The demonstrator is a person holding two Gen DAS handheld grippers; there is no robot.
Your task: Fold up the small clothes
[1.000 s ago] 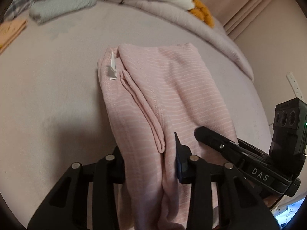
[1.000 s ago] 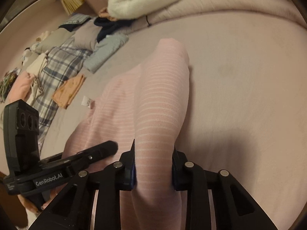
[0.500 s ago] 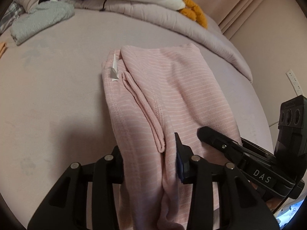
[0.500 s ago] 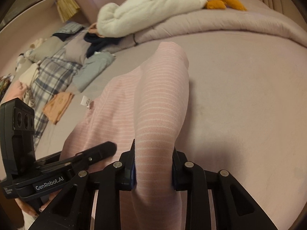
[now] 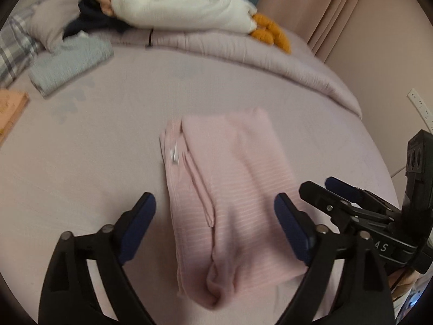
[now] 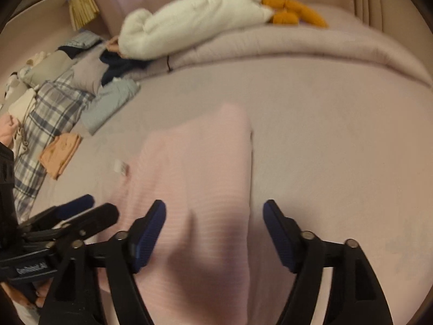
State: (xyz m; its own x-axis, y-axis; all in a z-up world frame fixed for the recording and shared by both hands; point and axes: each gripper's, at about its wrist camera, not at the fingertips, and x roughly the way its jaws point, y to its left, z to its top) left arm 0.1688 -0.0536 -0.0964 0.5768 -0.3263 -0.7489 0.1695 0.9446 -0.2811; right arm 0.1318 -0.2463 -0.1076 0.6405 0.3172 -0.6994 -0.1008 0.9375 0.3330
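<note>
A pink striped garment (image 5: 230, 189) lies folded on the mauve bed sheet (image 5: 81, 162), a small white tag (image 5: 174, 154) at its left edge. It also shows in the right wrist view (image 6: 194, 184). My left gripper (image 5: 213, 211) is open above the garment's near end, its jaws wide apart and holding nothing. My right gripper (image 6: 213, 216) is open over the garment's right edge, empty. Each gripper shows at the side of the other's view.
A folded grey-blue garment (image 5: 70, 65) and a folded orange one (image 6: 61, 154) lie to the left. A plaid cloth (image 6: 46, 124) and other clothes are piled far left. A white plush (image 5: 184, 8) rests on the rolled quilt (image 5: 270, 54) at the back.
Both grippers have opened and let go of the pink garment, which now lies flat on the bed. Both have drawn back and up from it.
</note>
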